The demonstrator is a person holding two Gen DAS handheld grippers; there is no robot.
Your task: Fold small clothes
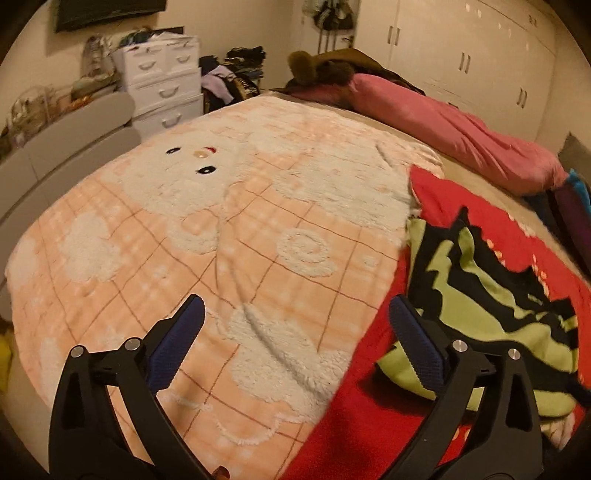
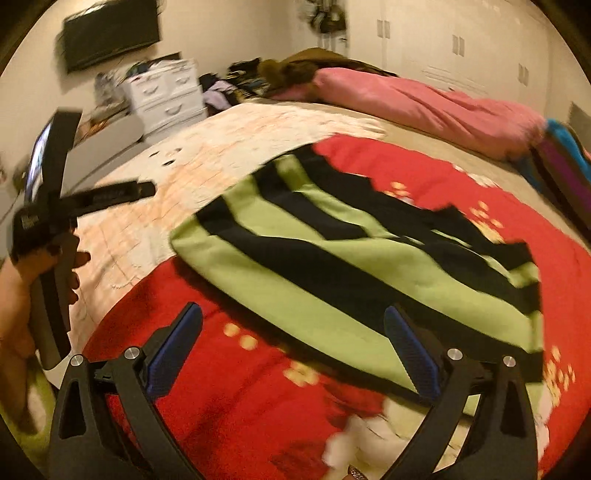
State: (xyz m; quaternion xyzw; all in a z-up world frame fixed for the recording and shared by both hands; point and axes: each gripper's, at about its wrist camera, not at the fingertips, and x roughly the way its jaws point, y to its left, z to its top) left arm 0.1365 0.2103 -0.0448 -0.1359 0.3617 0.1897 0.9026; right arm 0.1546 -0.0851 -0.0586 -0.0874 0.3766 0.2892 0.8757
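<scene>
A small green garment with black stripes lies flat on a red flowered blanket on the bed. My right gripper hovers open just above its near edge, with nothing between the blue pads. In the left wrist view the same striped garment sits at the right. My left gripper stands open over the peach blanket, left of the garment and holding nothing. In the right wrist view the left gripper's body shows at far left in a hand.
A pink bolster lies along the bed's far side, with a brown plush toy at its end. White drawers and piled clothes stand beyond the bed. White wardrobes line the right wall. A dark screen hangs on the wall.
</scene>
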